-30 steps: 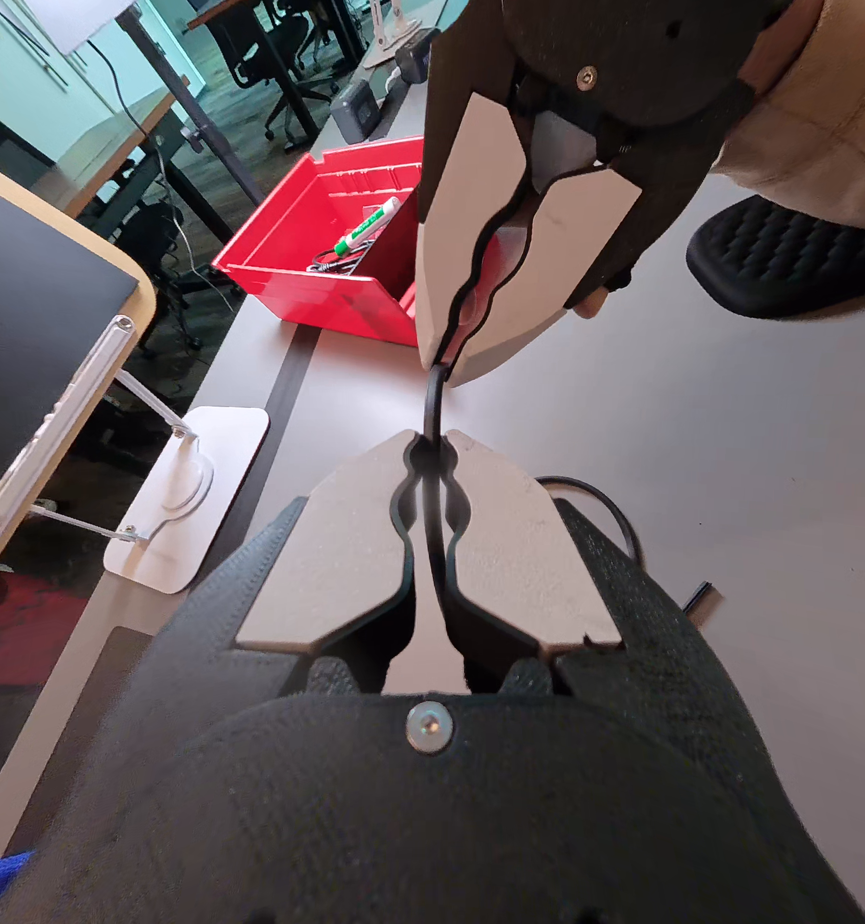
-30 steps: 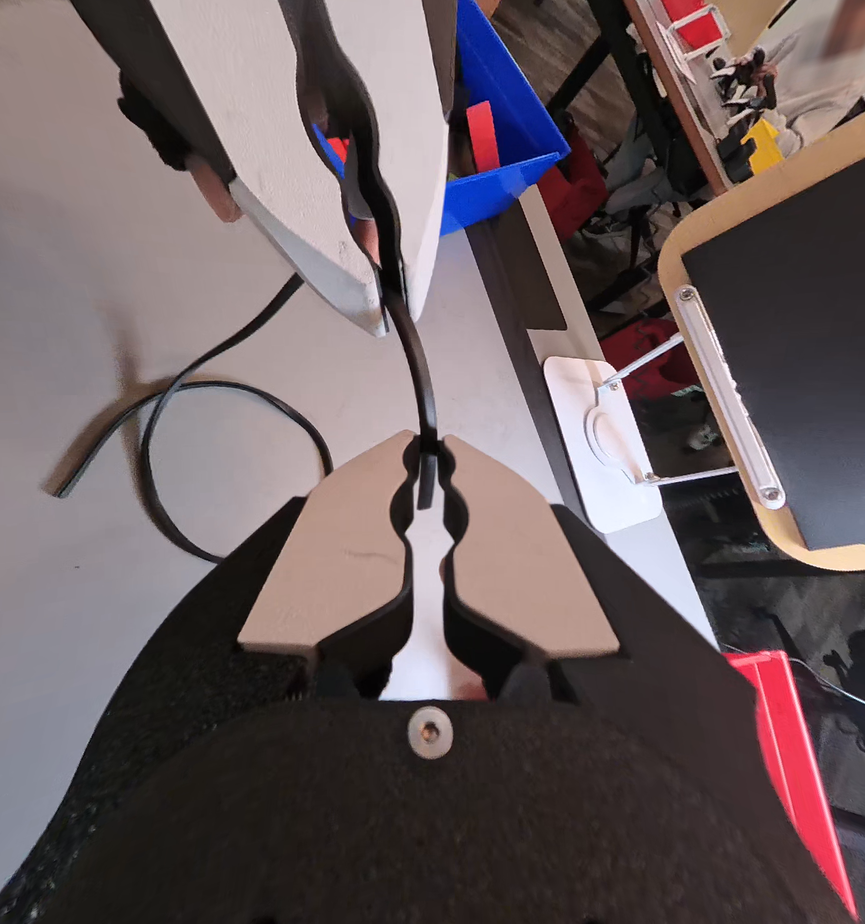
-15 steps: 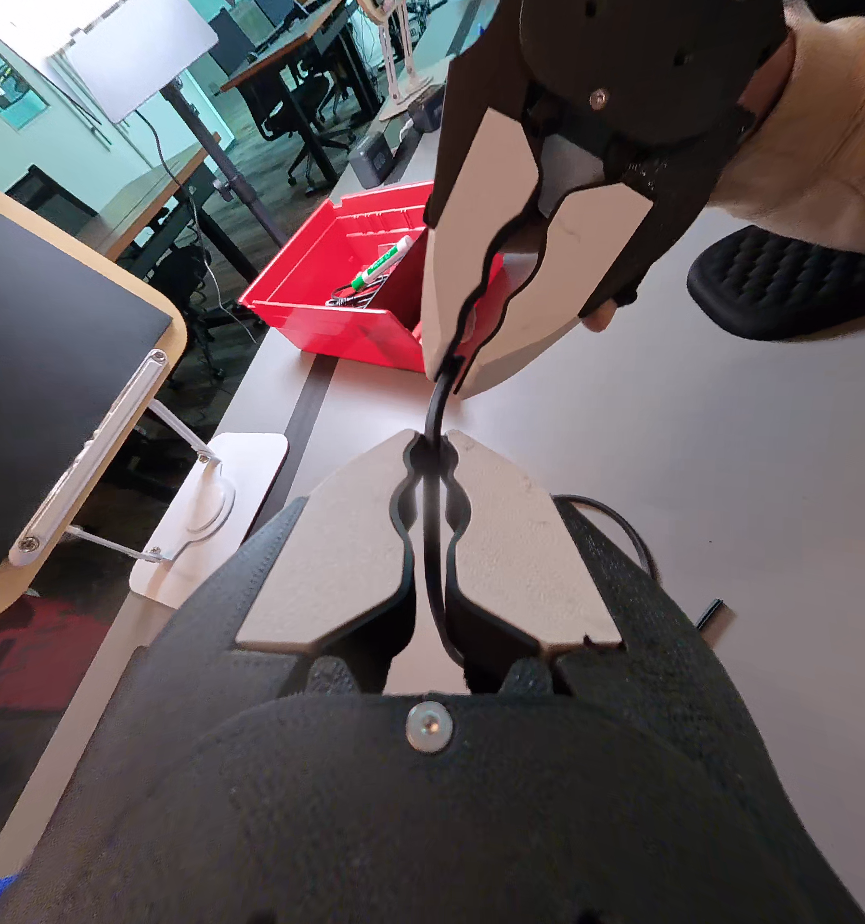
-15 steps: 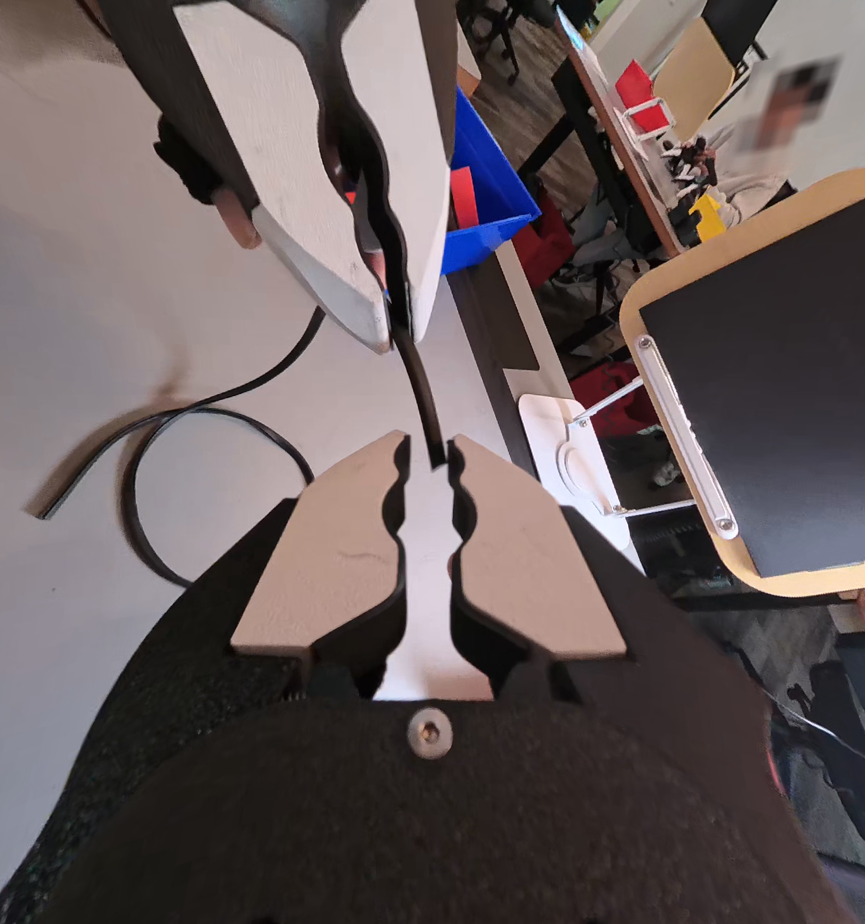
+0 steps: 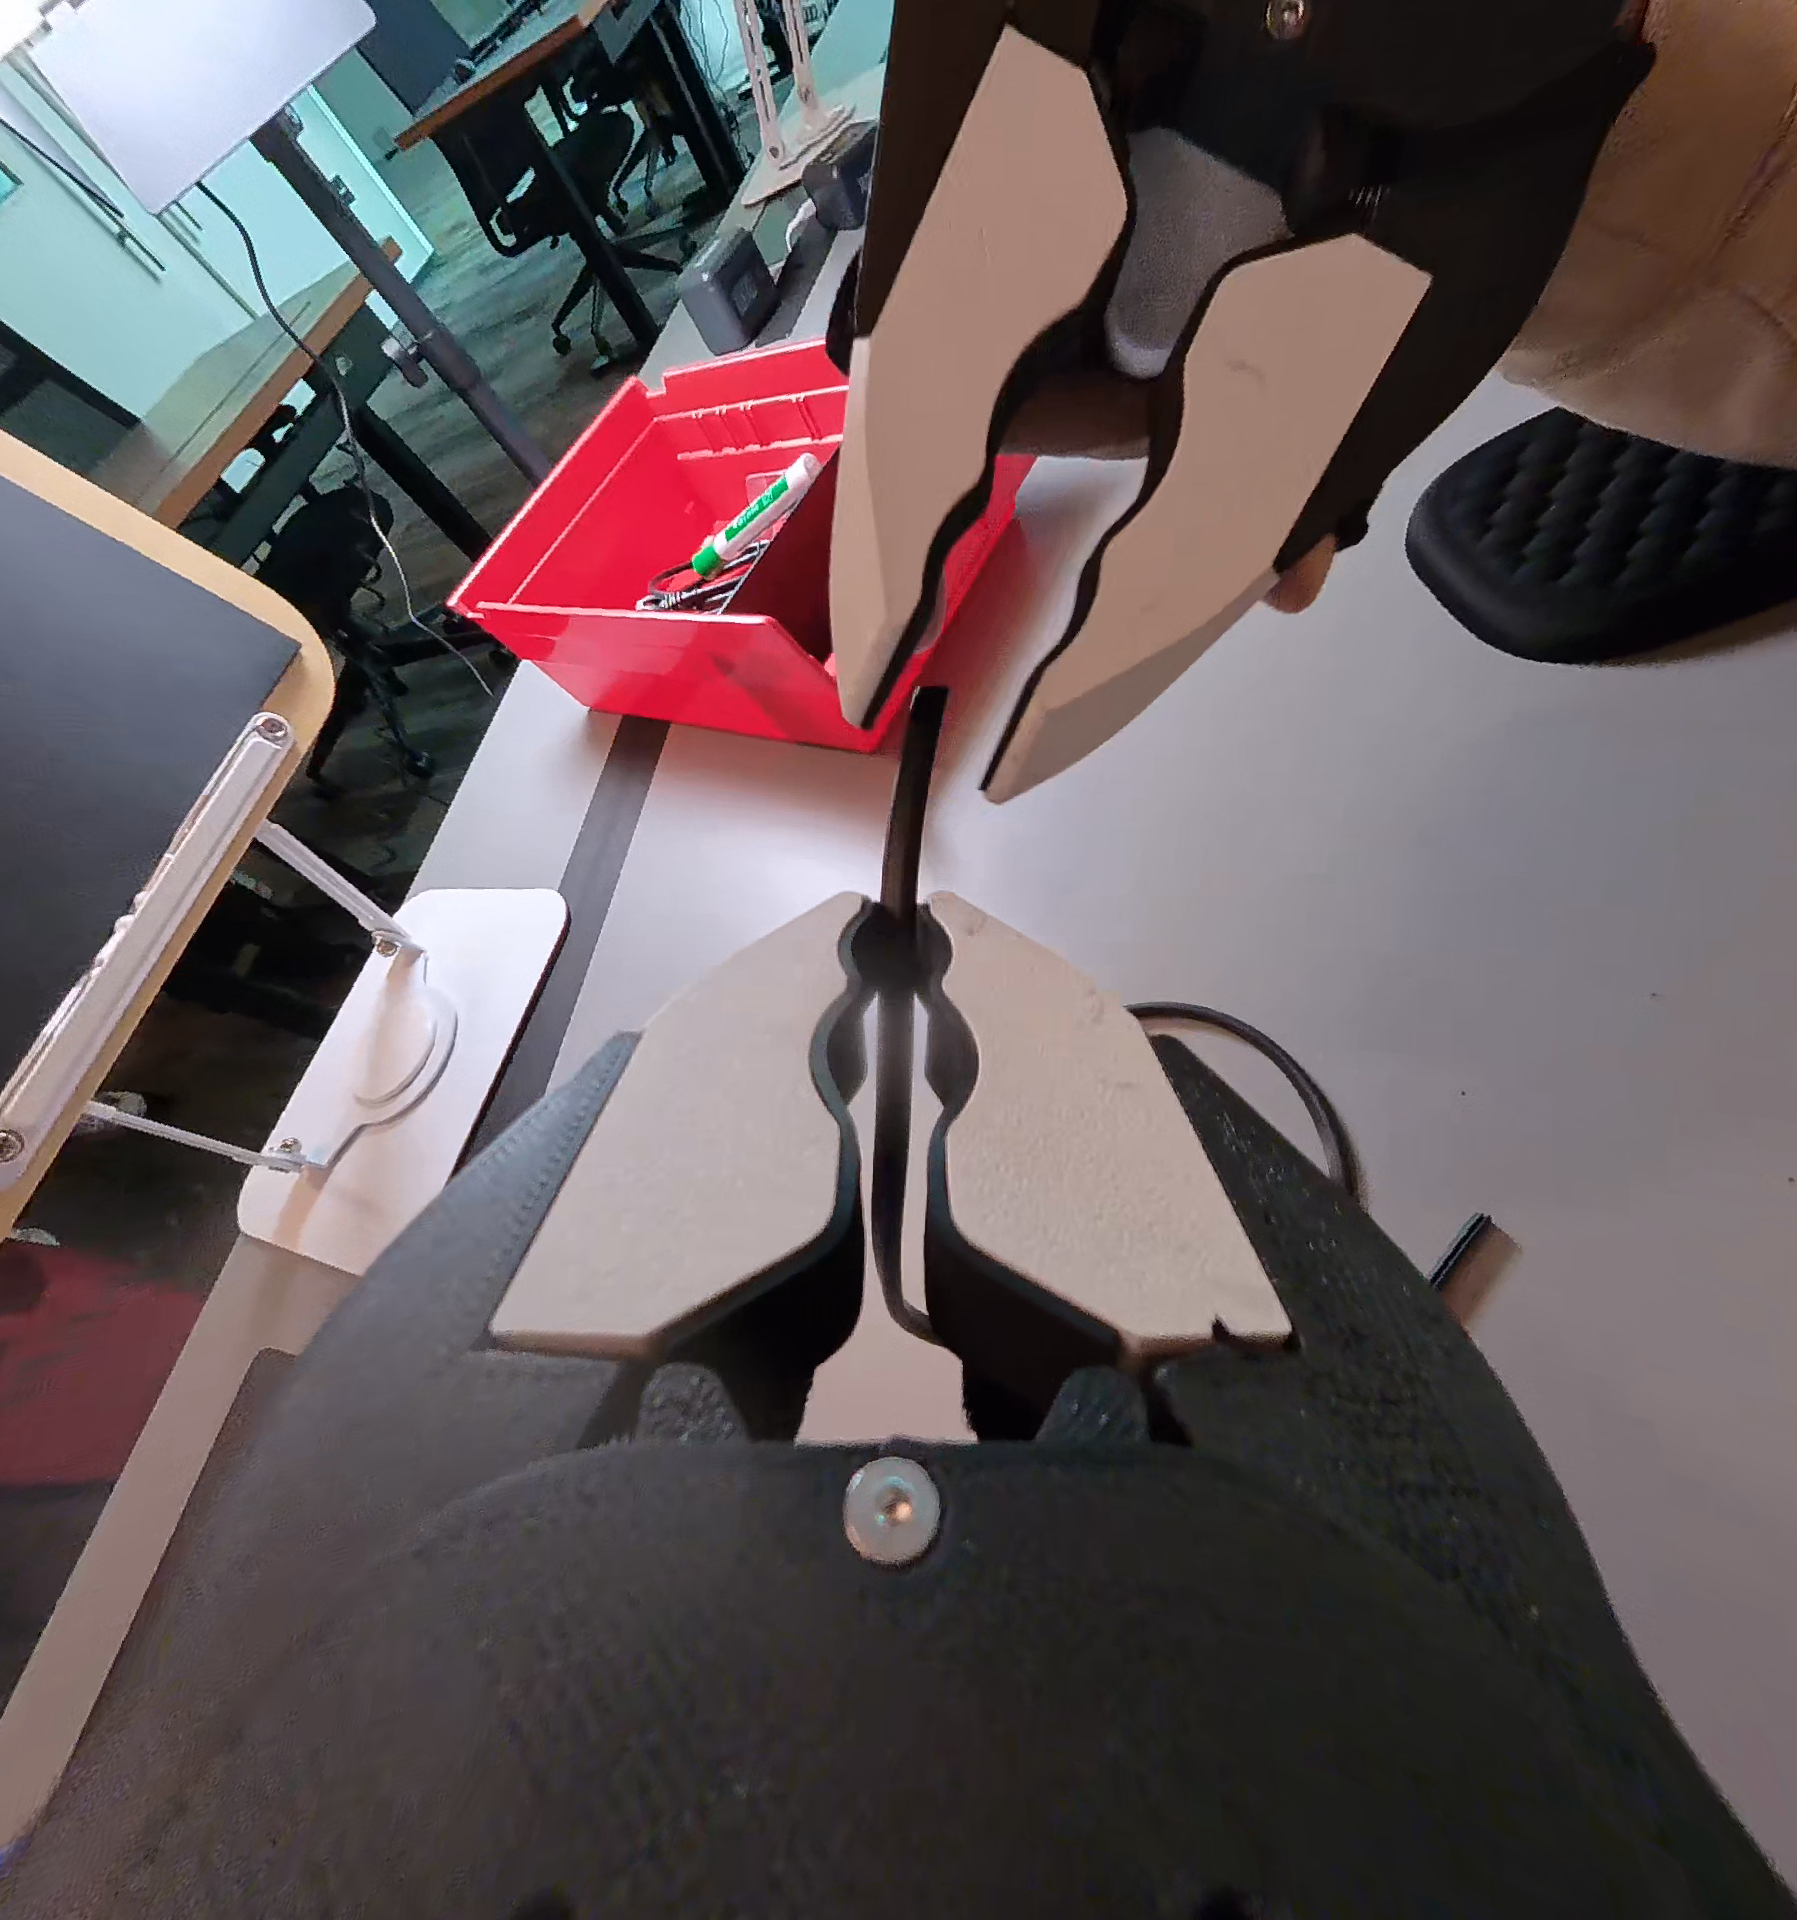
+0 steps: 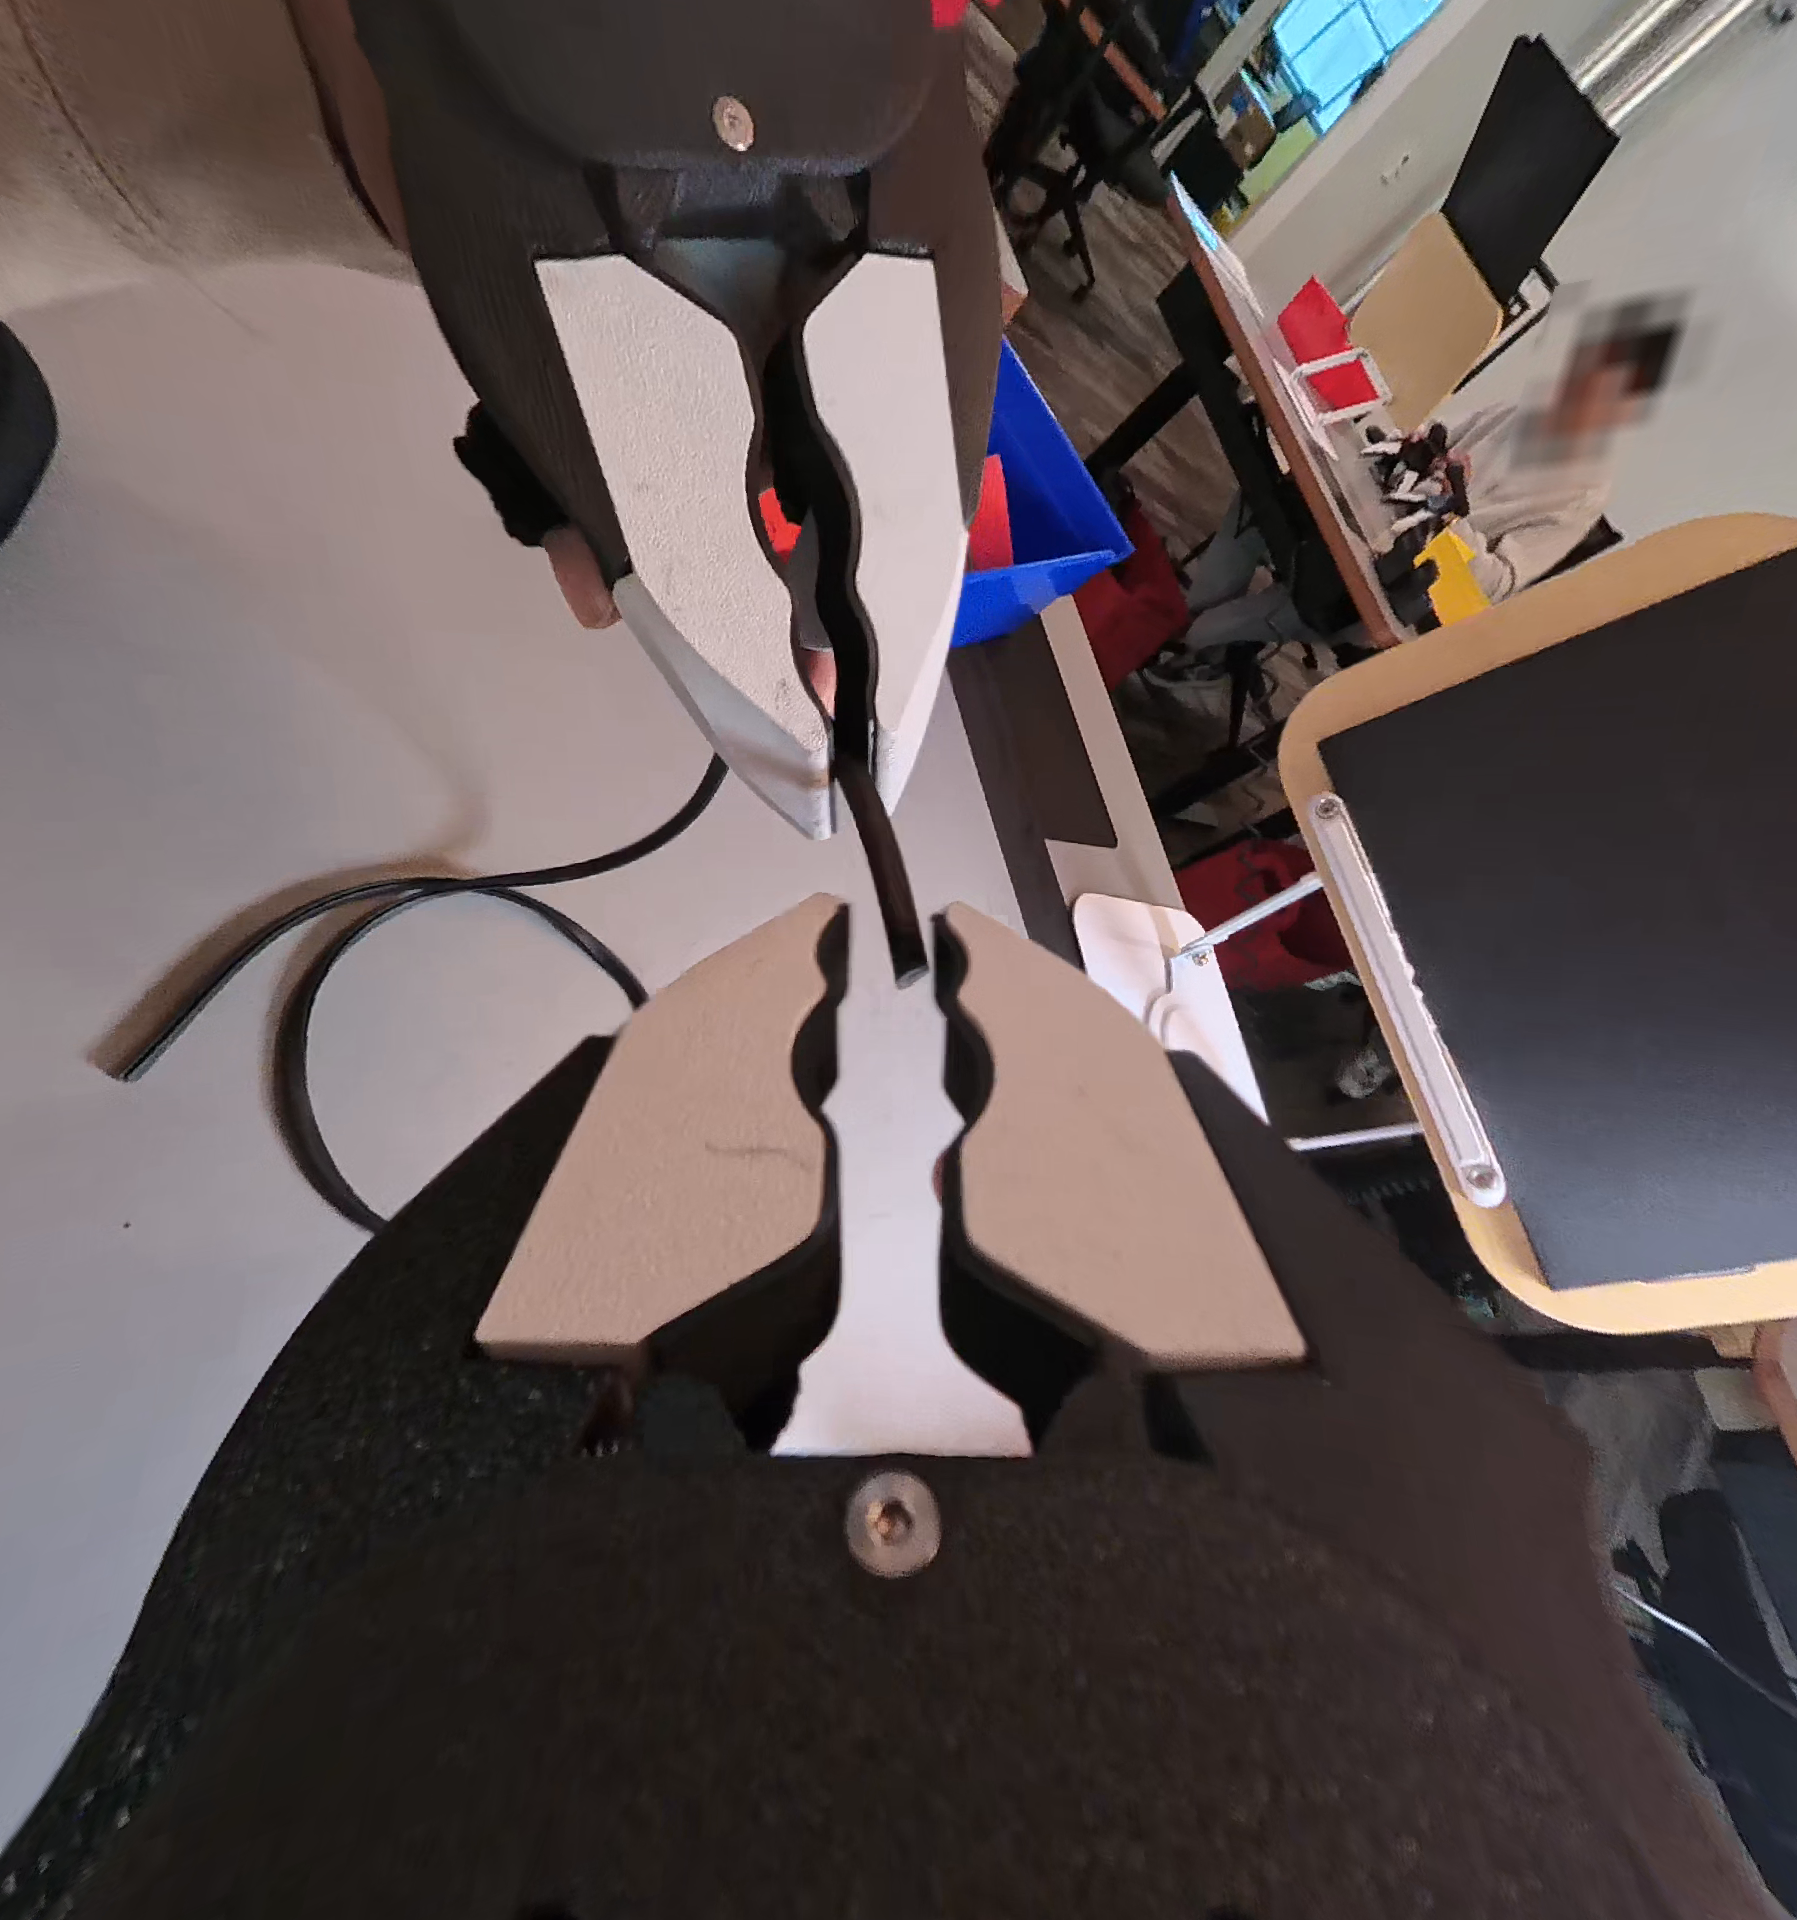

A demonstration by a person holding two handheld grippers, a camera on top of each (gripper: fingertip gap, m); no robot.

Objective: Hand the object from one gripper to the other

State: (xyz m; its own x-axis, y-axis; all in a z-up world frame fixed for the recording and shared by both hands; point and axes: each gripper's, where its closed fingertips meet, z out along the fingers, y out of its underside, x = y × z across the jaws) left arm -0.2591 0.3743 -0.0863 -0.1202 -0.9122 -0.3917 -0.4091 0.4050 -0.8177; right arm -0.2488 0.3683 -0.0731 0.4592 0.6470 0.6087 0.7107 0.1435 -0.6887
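Observation:
A thin black cable [image 5: 904, 810] is clamped in my left gripper [image 5: 894, 909], which is shut on it. The cable's free end sticks out forward, and its tail loops down onto the grey table [image 5: 1393, 935]. My right gripper [image 5: 935, 753] faces the left one from above with its jaws open; the cable end sits between its tips, touching neither pad. In the right wrist view, my right gripper [image 6: 894, 909] is open around the cable end [image 6: 899, 925]. The left gripper [image 6: 852, 810] hangs above it, shut on the cable, and the loop [image 6: 406, 894] lies on the table.
A red bin [image 5: 645, 582] holding a green marker [image 5: 759, 514] stands behind the grippers. A black padded rest [image 5: 1642, 551] lies at the right. A dark board [image 5: 63, 675] on a white stand base [image 5: 406, 1070] is beside the table edge. A blue bin [image 6: 1039, 540] sits at the far edge. Left and right tips are no more than a few centimetres apart.
My right gripper has opened and let go of the cable end, then drawn back slightly. My left gripper has stayed shut on the cable.

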